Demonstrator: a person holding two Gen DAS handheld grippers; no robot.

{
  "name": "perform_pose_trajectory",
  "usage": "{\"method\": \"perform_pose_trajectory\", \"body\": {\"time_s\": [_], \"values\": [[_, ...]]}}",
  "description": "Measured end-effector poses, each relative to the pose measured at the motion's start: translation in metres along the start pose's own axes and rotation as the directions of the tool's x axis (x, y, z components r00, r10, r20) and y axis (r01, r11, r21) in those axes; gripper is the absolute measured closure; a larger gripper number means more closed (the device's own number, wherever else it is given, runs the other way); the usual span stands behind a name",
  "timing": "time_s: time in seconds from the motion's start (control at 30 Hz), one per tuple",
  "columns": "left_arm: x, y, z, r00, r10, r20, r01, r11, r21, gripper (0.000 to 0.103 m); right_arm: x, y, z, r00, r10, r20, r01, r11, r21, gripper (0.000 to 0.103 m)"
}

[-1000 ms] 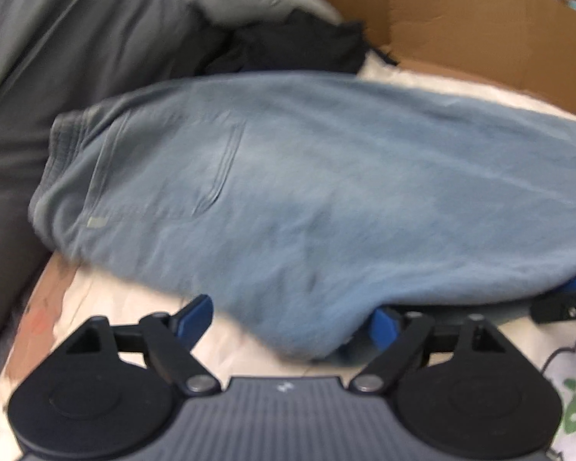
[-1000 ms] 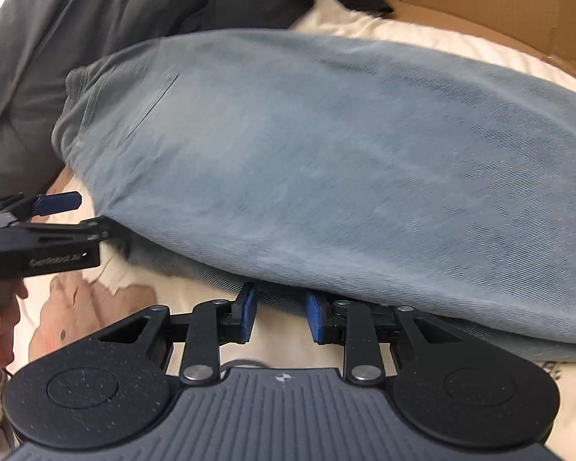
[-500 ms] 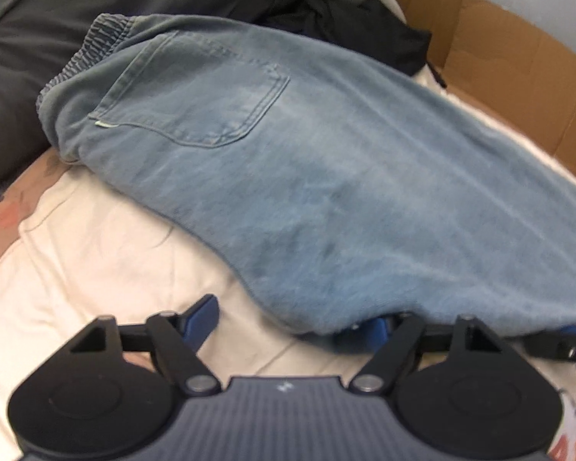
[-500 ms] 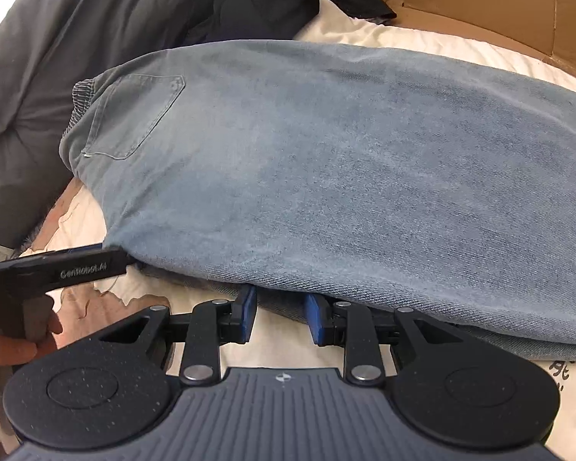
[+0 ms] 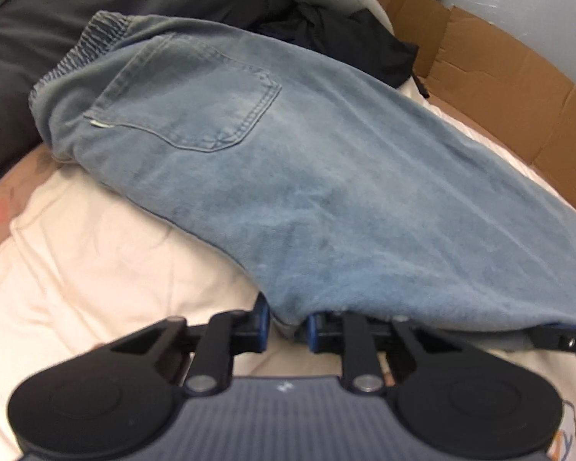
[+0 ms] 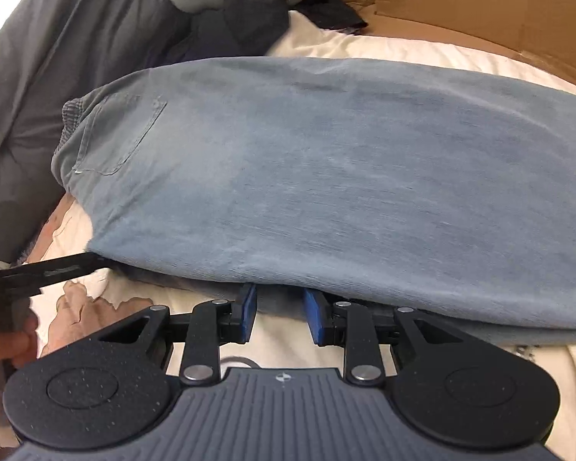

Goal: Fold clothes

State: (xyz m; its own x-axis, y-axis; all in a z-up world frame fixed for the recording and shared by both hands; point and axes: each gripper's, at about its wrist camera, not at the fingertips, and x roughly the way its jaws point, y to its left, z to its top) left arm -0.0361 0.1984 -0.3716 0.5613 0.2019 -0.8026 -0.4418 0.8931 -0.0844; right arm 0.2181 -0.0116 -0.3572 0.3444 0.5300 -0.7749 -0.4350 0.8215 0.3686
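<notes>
From the left wrist camera, the light blue denim trousers (image 5: 307,176) lie across the cream printed bedsheet (image 5: 96,261), already doubled lengthwise as far as I can judge, with the back pocket (image 5: 188,103) on top and the elastic waistband far to the left. So the first fold seems done; the crosswise folds are still left. The left gripper (image 5: 286,324) has just been closing its jaws, and the near edge of the denim now sits between the blue pads, which seem to pinch it.

From the right wrist camera, the same trousers fill the middle of the view, the near edge lying over the right gripper (image 6: 280,315). Its jaws stand partly apart with cloth between them; the picture is dim there, so I cannot tell if the pads really press on it. At the left, the left gripper reaches under the edge, held by a hand (image 6: 4,349). Behind are a dark grey blanket (image 6: 57,77) and brown cardboard (image 6: 480,7).
</notes>
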Motion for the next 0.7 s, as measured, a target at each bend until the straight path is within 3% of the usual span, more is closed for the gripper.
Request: {"method": "perform_pose_trajectory", "body": {"time_s": [0.2, 0.57, 0.63, 0.7], "values": [[-0.01, -0.005, 0.006, 1.0, 0.018, 0.003, -0.018, 0.996, 0.088, 0.087, -0.017, -0.021, -0.007, 0.999, -0.026, 0.018, 0.025, 0.999, 0.047, 0.069], [-0.021, -0.002, -0.003, 0.999, 0.013, -0.048, -0.007, 0.99, 0.139, 0.09, -0.059, -0.083, -0.033, 0.992, -0.119, 0.044, 0.108, 0.973, 0.203, 0.069], [-0.023, -0.002, -0.005, 0.998, 0.008, -0.07, 0.002, 0.99, 0.143, 0.102, -0.067, -0.096, -0.037, 0.989, -0.136, 0.053, 0.119, 0.963, 0.242, 0.069], [-0.027, 0.0, -0.006, 0.997, 0.003, -0.076, 0.008, 0.991, 0.137, 0.102, -0.074, -0.109, -0.041, 0.988, -0.142, 0.063, 0.12, 0.955, 0.273, 0.069]]}}
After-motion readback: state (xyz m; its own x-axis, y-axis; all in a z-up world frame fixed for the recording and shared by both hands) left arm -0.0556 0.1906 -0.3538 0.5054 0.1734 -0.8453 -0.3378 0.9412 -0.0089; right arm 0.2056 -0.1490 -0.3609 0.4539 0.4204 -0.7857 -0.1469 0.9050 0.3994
